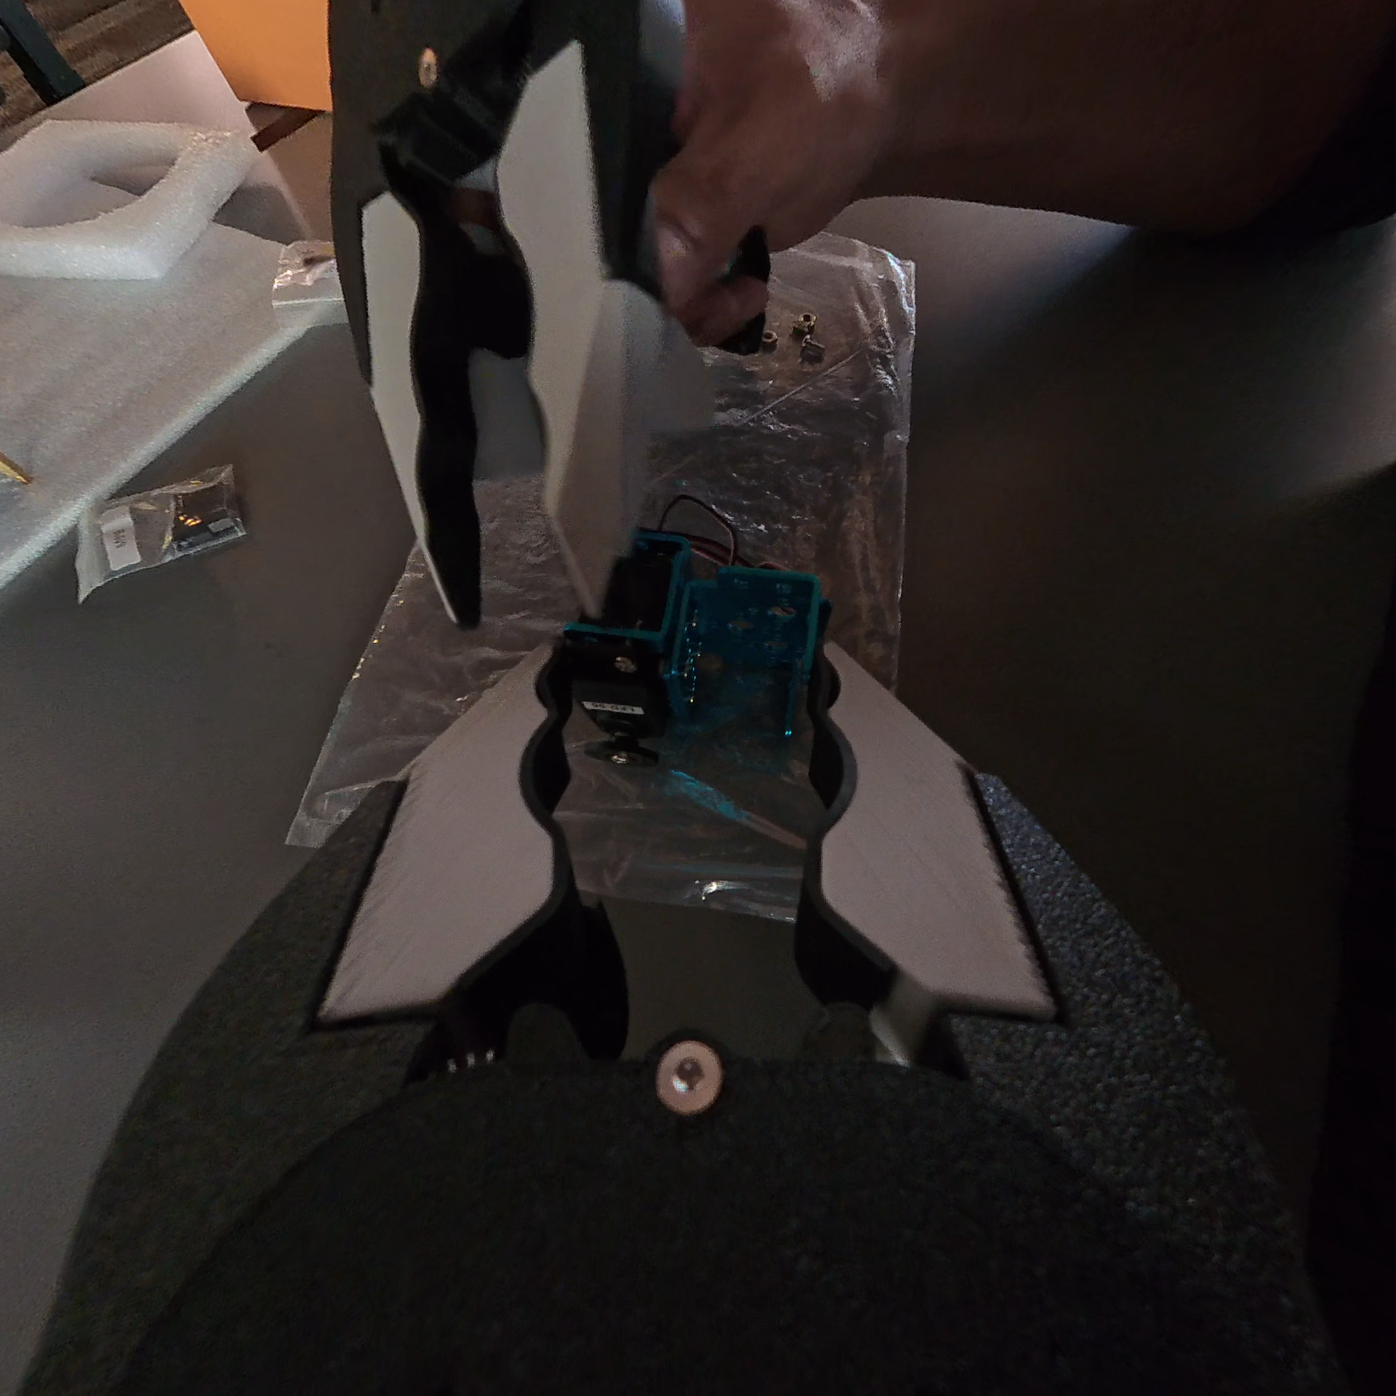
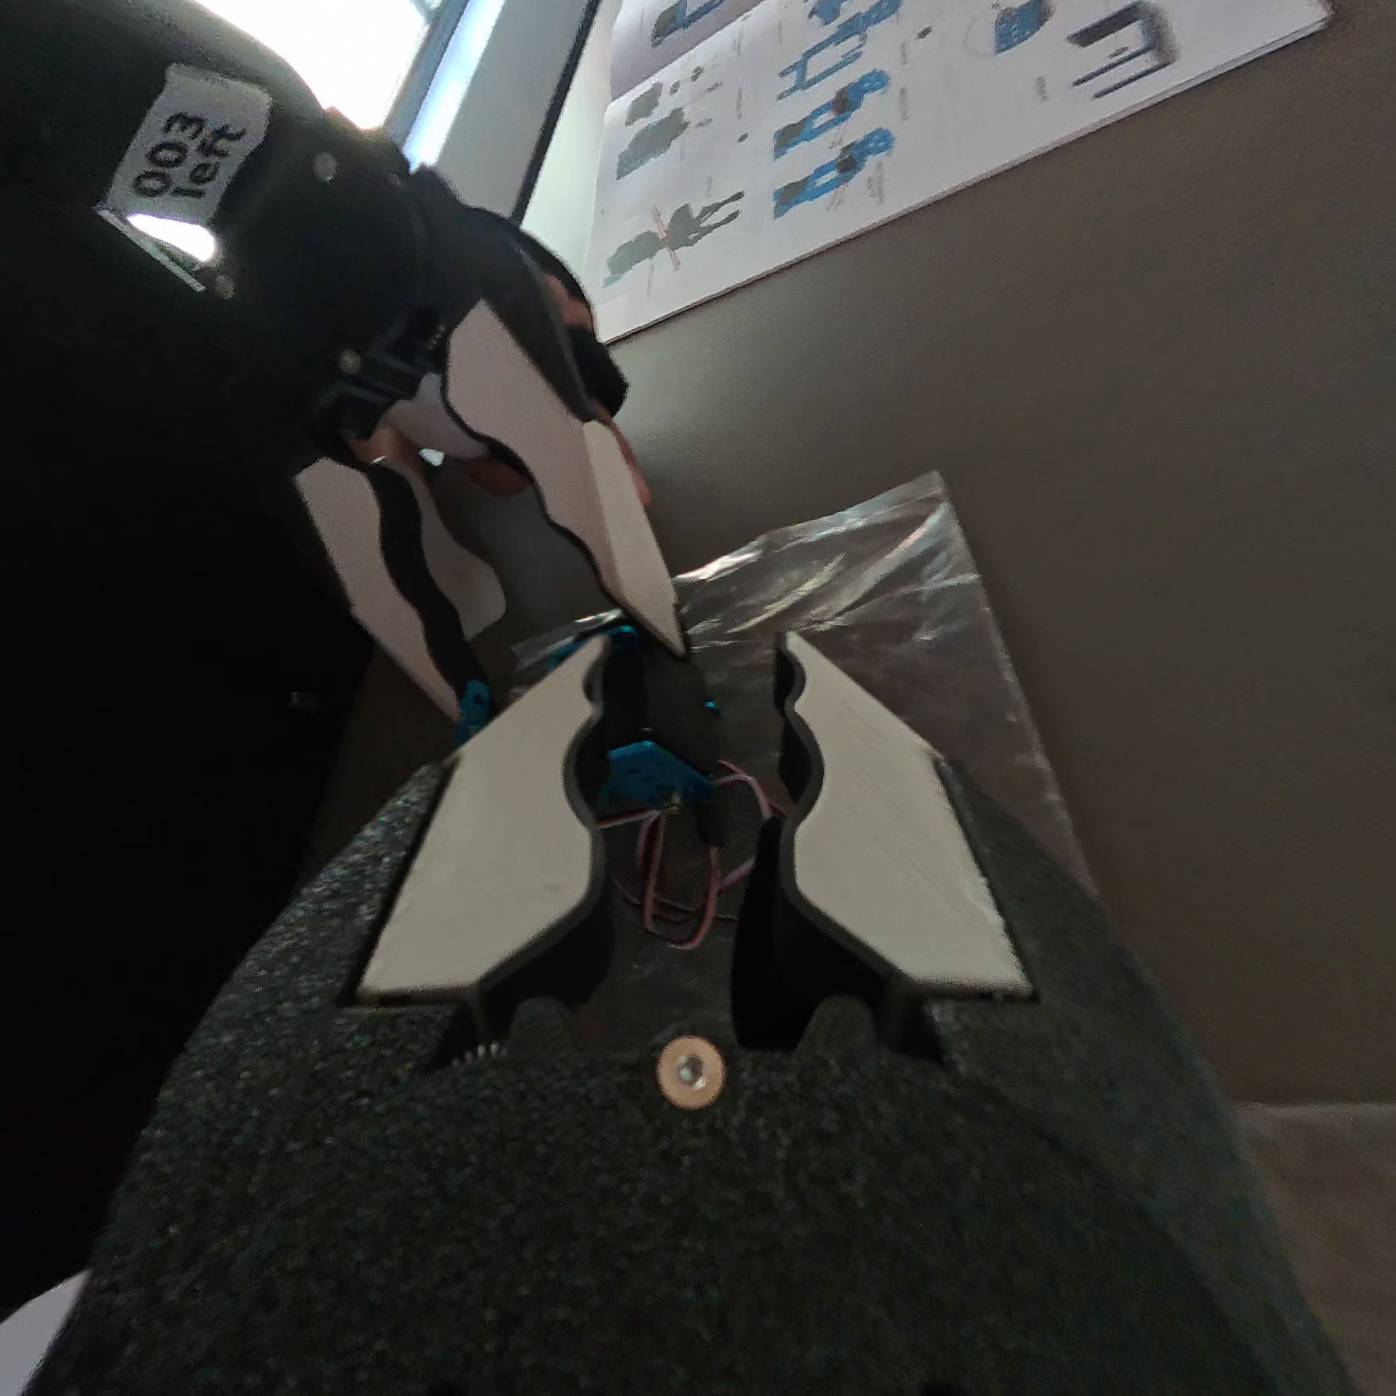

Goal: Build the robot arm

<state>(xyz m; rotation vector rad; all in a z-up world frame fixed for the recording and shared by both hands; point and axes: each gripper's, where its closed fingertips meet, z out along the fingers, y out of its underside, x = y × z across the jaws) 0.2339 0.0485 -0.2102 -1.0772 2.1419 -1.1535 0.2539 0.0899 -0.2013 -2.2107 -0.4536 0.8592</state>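
A blue metal bracket (image 1: 748,642) with a black servo (image 1: 619,695) fixed to it lies on a clear plastic bag (image 1: 801,468). My left gripper (image 1: 689,661) has a fingertip against each side of this assembly and is shut on it. It also shows in the right wrist view (image 2: 566,676), straddling the blue bracket (image 2: 642,774). My right gripper (image 2: 691,646) is open just above the assembly, and the servo's red and white wires (image 2: 680,876) lie between its fingers. In the left wrist view the right gripper (image 1: 525,612) comes down from above, with one fingertip by the servo's top.
A person's hand (image 1: 755,151) holds the right gripper. Small brass nuts (image 1: 793,332) lie on the bag behind the assembly. A white foam block (image 1: 113,204) and a small bag of parts (image 1: 162,529) lie at the left. A printed picture sheet (image 2: 831,151) lies on the brown table beyond.
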